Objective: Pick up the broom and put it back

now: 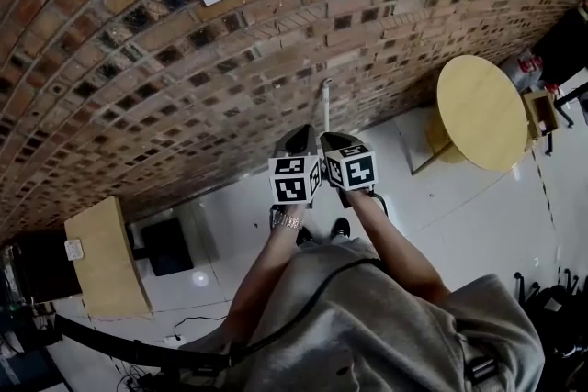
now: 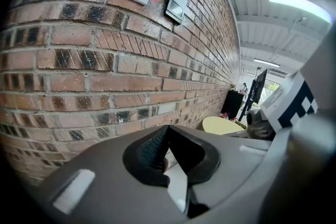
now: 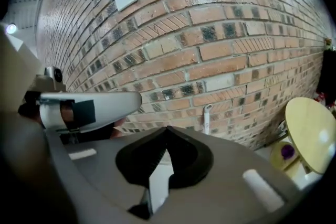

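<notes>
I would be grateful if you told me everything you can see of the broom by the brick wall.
Only the upper part of the broom shows: a thin white handle, plastic or painted metal by its look, with a slightly wider cap at the top end. It stands nearly upright against the brick wall. Its lower part and head are hidden behind the right tool, which is shut and clear of it.
</notes>
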Tool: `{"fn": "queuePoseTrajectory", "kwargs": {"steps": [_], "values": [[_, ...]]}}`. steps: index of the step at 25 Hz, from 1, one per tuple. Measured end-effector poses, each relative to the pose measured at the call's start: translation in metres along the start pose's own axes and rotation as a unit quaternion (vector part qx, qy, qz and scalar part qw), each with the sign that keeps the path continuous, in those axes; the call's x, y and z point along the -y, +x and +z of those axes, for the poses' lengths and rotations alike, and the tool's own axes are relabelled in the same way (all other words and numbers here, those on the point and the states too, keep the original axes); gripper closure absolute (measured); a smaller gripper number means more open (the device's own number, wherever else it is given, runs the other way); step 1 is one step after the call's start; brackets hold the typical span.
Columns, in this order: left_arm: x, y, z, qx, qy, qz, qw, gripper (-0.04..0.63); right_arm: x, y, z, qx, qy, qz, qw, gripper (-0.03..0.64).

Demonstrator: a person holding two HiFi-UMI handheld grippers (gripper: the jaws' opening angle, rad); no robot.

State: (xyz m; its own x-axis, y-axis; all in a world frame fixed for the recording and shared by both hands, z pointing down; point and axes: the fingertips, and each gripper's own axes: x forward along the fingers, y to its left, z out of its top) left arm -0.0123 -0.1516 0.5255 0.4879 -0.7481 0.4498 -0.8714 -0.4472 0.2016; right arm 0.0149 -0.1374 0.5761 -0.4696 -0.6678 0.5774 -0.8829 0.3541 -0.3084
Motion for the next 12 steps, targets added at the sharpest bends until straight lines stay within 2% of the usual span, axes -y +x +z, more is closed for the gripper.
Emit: {"fn": "queuePoseTrajectory", "kwargs": {"steps": [12], "values": [[0.001, -0.028, -0.007, 0.006, 0.000, 0.000, 1.0000, 0.609, -0.022, -0.017, -0.003, 0.019, 0.007, 0.014, 1.000, 0.643]]}}
